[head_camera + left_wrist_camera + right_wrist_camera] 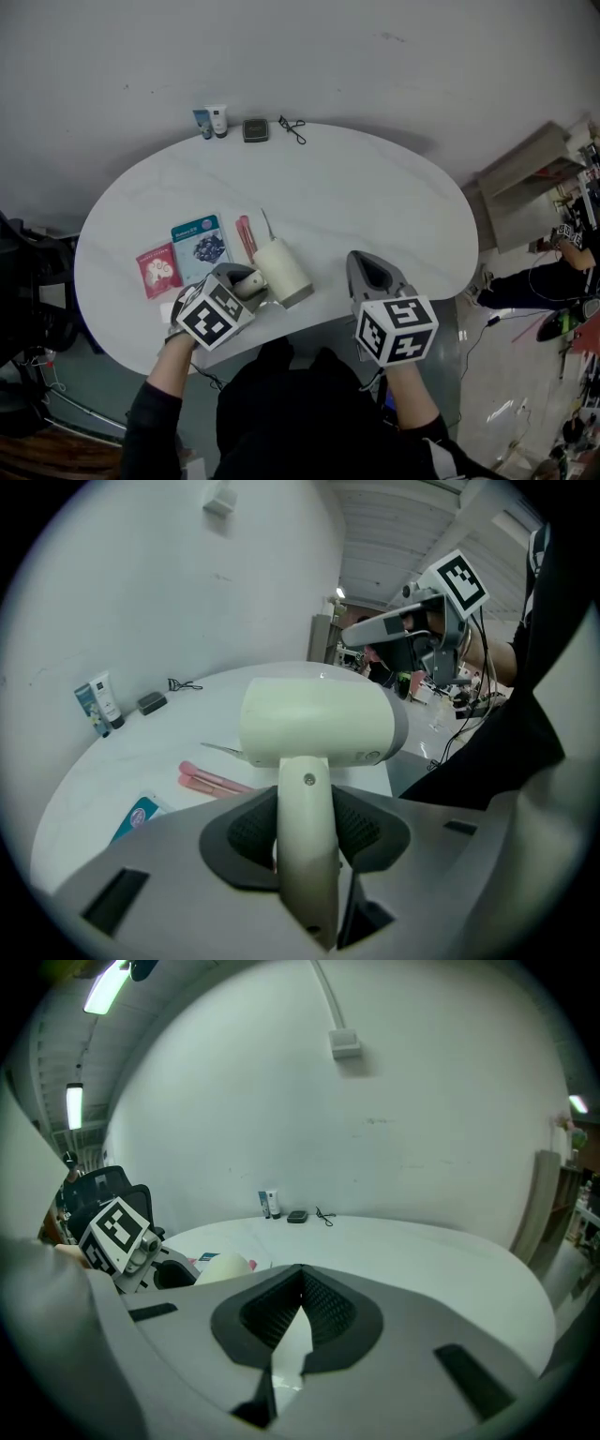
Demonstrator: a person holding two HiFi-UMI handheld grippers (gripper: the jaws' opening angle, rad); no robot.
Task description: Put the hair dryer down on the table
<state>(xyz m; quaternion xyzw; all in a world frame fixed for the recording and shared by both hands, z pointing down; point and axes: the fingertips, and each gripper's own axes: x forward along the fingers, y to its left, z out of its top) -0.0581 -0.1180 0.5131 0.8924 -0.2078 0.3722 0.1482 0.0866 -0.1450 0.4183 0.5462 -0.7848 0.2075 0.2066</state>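
Observation:
The cream hair dryer [281, 272] hangs over the near edge of the white table [375, 197]; whether it touches the top I cannot tell. My left gripper [246, 283] is shut on its handle. In the left gripper view the handle [306, 846] runs up between the dark pads [251, 832] and the barrel [319, 724] lies crosswise above them. My right gripper [366, 262] is to the right of the dryer over the table's front edge, shut, with nothing in it. In the right gripper view its tips [301, 1274] meet and the dryer [225, 1267] shows at the left.
Two face-mask sachets [199, 247] [157, 270], pink brushes [246, 236] and a thin metal tool [266, 225] lie left of the dryer. Small tubes [212, 121], a dark compact [255, 129] and an eyelash curler [292, 129] sit at the far edge by the wall.

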